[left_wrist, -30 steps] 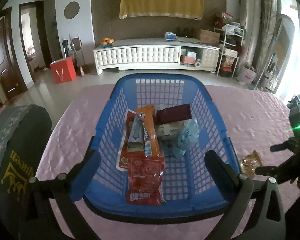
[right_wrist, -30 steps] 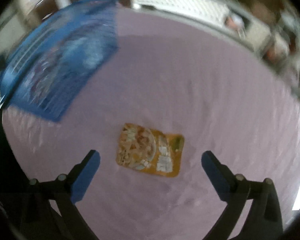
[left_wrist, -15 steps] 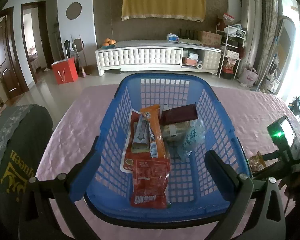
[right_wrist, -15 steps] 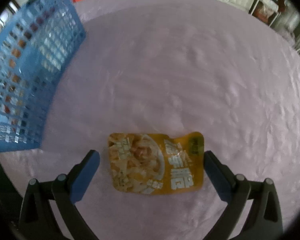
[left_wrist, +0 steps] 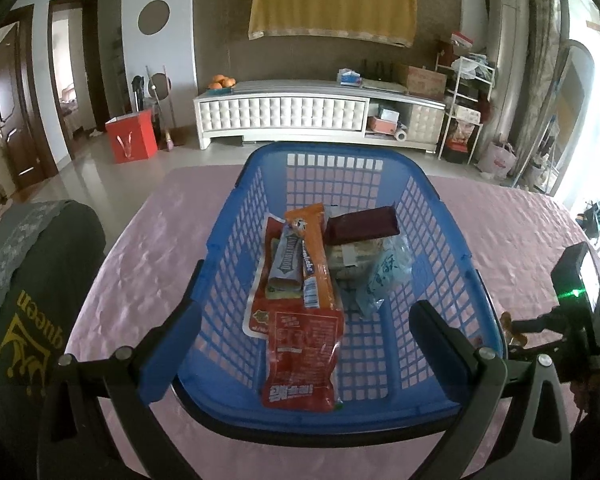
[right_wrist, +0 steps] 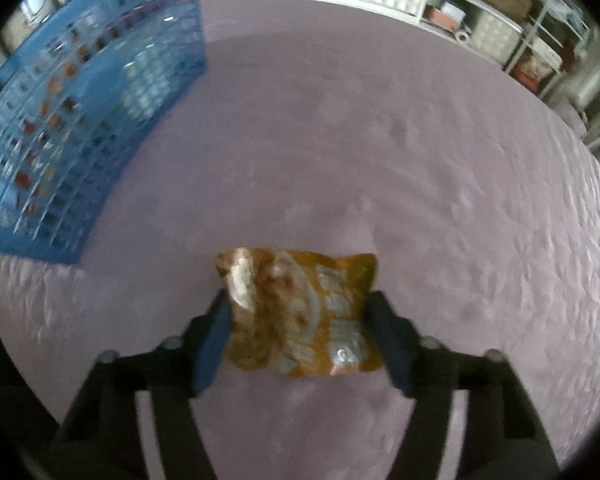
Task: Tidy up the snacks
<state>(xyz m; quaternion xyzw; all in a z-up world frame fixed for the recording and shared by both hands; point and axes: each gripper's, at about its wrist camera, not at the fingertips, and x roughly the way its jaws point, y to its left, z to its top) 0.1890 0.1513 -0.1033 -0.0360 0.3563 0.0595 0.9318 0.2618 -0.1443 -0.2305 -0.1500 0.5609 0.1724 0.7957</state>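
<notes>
While right tool (right_wrist: 300, 332) clamps yellow packet (right_wrist: 300, 312), left tool (left_wrist: 300, 336) gapes over snack-filled blue basket (left_wrist: 432, 200).

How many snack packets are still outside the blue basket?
1. The yellow packet is between the right gripper fingers, beside the blue basket. Others may be hidden.

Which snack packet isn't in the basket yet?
The yellow packet, pinched in the right tool over the pink tablecloth; the others lie inside the blue basket.
</notes>
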